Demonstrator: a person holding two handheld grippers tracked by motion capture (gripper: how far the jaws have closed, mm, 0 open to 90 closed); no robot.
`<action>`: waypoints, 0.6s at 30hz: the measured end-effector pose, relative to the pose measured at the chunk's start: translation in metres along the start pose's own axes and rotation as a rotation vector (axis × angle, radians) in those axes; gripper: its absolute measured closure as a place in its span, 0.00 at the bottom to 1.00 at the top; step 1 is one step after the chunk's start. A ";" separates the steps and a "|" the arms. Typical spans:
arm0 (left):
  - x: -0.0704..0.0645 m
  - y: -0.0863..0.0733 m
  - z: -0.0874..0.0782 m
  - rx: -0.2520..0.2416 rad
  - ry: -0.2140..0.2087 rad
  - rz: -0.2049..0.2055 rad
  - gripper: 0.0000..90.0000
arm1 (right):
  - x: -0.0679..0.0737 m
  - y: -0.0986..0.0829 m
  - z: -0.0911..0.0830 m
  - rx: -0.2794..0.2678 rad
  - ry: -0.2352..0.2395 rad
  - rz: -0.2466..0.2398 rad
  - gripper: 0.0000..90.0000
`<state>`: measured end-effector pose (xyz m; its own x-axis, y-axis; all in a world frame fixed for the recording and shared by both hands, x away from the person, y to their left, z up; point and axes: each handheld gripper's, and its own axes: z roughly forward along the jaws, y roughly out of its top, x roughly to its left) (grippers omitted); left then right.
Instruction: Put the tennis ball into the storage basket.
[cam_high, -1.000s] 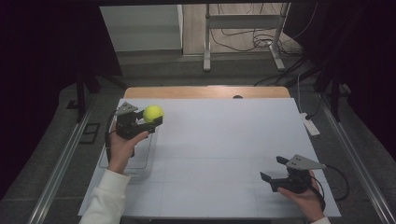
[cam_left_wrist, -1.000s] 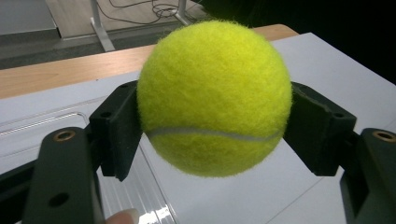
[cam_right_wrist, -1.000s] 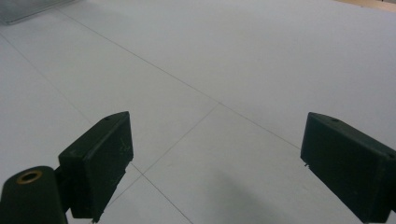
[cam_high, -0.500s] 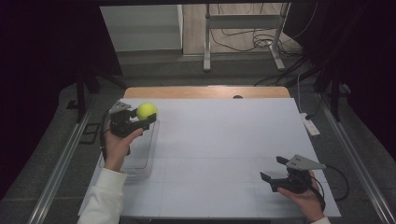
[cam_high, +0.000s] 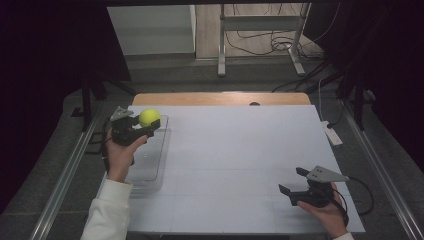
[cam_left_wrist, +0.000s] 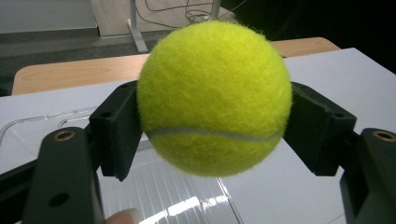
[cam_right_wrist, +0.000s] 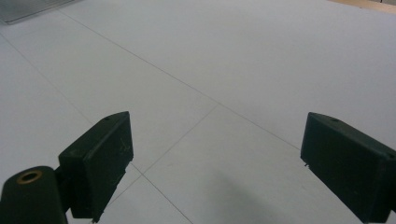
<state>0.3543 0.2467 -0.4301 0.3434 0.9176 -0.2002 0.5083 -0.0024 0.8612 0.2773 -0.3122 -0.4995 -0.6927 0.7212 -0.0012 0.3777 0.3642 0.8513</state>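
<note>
ball held over the tray

high view: my left gripper (cam_high: 142, 126) holds the tennis ball (cam_high: 149, 117) above the far end of the clear tray (cam_high: 150, 167). my right gripper (cam_high: 300, 184) rests near the table's (cam_high: 240, 150) front right corner, jaws wide apart, empty.

left gripper view: both pads clamp the ball's sides, tray below.

right gripper view: bare white surface between spread jaws.

i judge this the carry step; next calls for lowering into the tray, then letting go.
</note>
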 end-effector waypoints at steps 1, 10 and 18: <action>0.001 0.000 0.000 -0.001 0.000 -0.002 0.30 | 0.000 0.000 0.000 0.003 -0.002 -0.002 0.11; 0.008 -0.001 -0.002 -0.006 0.015 -0.015 0.30 | 0.000 0.000 0.001 0.004 -0.002 -0.001 0.11; 0.014 0.000 -0.004 -0.015 0.034 -0.022 0.30 | 0.000 0.000 0.001 0.003 0.001 -0.001 0.11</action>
<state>0.3561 0.2613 -0.4308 0.3055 0.9303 -0.2031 0.5031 0.0234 0.8639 0.2778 -0.3119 -0.5001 -0.6938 0.7201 -0.0017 0.3787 0.3669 0.8497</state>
